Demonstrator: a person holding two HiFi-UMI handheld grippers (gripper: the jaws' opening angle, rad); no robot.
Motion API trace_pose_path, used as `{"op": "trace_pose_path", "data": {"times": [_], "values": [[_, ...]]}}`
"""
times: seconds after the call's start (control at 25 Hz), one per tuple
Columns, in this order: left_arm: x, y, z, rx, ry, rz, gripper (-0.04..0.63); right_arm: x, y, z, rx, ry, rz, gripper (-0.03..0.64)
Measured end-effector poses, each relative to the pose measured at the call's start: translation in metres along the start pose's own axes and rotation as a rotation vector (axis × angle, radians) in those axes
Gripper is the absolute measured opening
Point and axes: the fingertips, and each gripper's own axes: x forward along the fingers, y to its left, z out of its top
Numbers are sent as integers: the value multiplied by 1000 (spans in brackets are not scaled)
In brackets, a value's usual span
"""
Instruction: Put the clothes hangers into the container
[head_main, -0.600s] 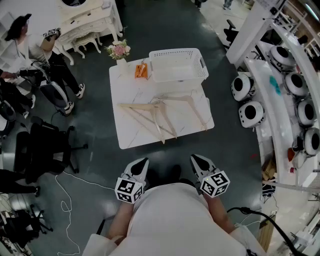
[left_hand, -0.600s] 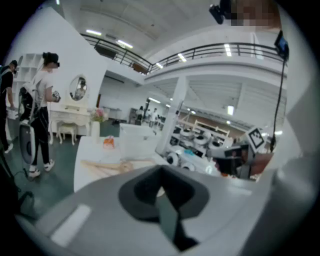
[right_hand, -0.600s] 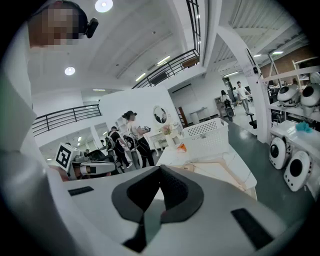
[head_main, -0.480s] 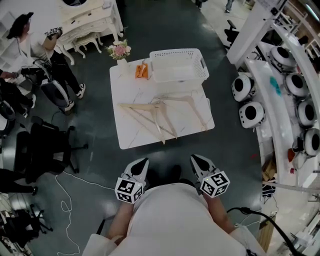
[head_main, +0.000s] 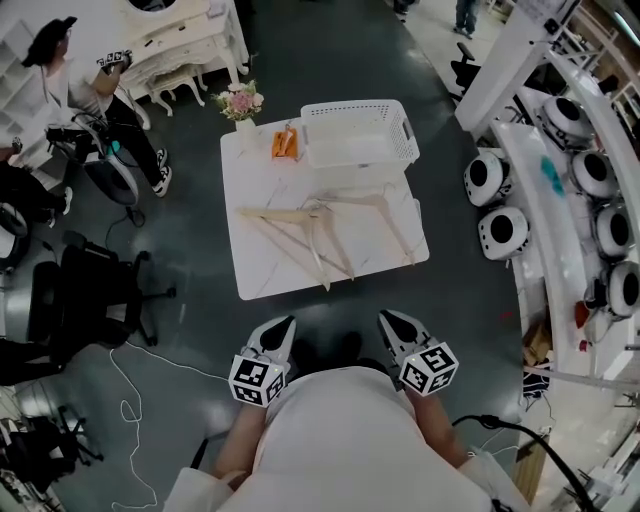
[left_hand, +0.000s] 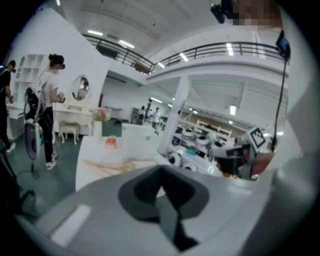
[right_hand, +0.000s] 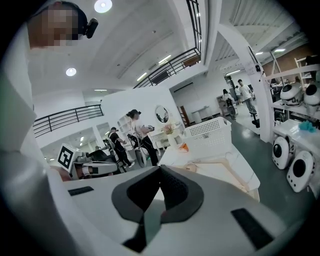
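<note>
- Holding low before the person's torso, placed as half a second before: left gripper (head_main: 283, 326) and right gripper (head_main: 388, 320), each with jaws pressed together on nothing, well short of the table (head_main: 250, 272).
- Clothes hangers (head_main: 320, 228), wooden, are lying overlapped mid-table, unmoved; their hooks are proving hard to make out.
- Container (head_main: 408, 128), a white perforated basket, is standing unmoved at the table's far edge, beside an orange item (head_main: 284, 143) and a flower vase (head_main: 238, 102).
- Bystander (head_main: 70, 75), far left, is standing slightly further off than before.
</note>
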Motion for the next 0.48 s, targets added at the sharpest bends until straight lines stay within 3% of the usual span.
{"op": "trace_pose_path", "data": {"times": [0.28, 0.48], "values": [[8, -6, 0, -2, 5, -1, 2, -4, -6, -3, 4, 8, 4, 3], [19, -18, 11, -17, -50, -13, 2, -8, -19, -7, 22, 24, 56, 2]]}}
